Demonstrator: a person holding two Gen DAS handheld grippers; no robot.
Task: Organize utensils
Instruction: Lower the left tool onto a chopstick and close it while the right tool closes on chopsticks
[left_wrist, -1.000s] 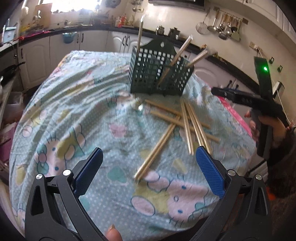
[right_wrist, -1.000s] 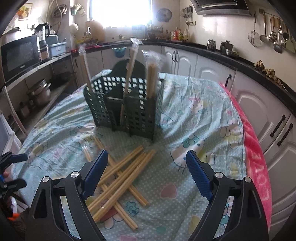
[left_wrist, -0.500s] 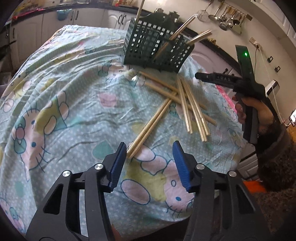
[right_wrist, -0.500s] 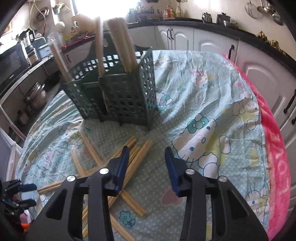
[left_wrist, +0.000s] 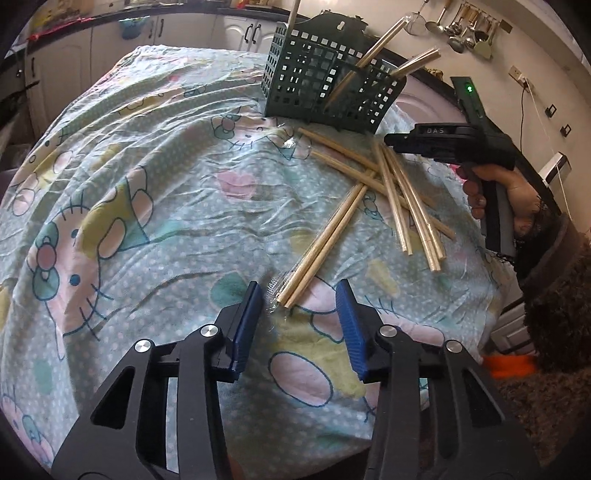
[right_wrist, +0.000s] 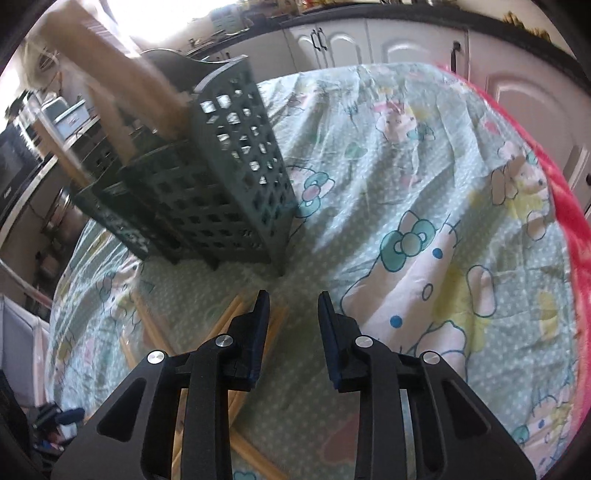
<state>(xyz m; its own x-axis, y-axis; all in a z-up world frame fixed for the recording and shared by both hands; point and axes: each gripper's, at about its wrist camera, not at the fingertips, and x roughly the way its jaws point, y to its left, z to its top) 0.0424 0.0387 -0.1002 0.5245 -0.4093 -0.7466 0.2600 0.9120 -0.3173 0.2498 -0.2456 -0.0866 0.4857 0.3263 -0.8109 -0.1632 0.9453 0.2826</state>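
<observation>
Several loose wooden chopsticks (left_wrist: 399, 192) lie crossed on the patterned tablecloth (left_wrist: 147, 184) in front of a dark green slotted holder (left_wrist: 314, 92), which has a few chopsticks (left_wrist: 373, 48) standing in it. My left gripper (left_wrist: 299, 291) hangs low with its jaws closing. The near end of a chopstick pair (left_wrist: 321, 251) lies between its blue pads, untouched. My right gripper (right_wrist: 293, 299) is also closing, just before the holder (right_wrist: 221, 206), with a chopstick (right_wrist: 277, 323) under the gap and no contact. In the left wrist view a hand holds it over the pile, the right gripper (left_wrist: 393, 140) pointing left.
A red cloth (right_wrist: 554, 177) borders the table's right side. White kitchen cabinets (right_wrist: 388, 48) and a dark counter ring the table. Ladles and strainers (left_wrist: 461, 33) hang on the far wall. A person's dark fuzzy sleeve (left_wrist: 561, 295) fills the right edge.
Both grippers' jaws have narrowed from wide apart. The left one sank toward the near end of the chopstick pair. The right one dropped and tilted closer to the holder's base.
</observation>
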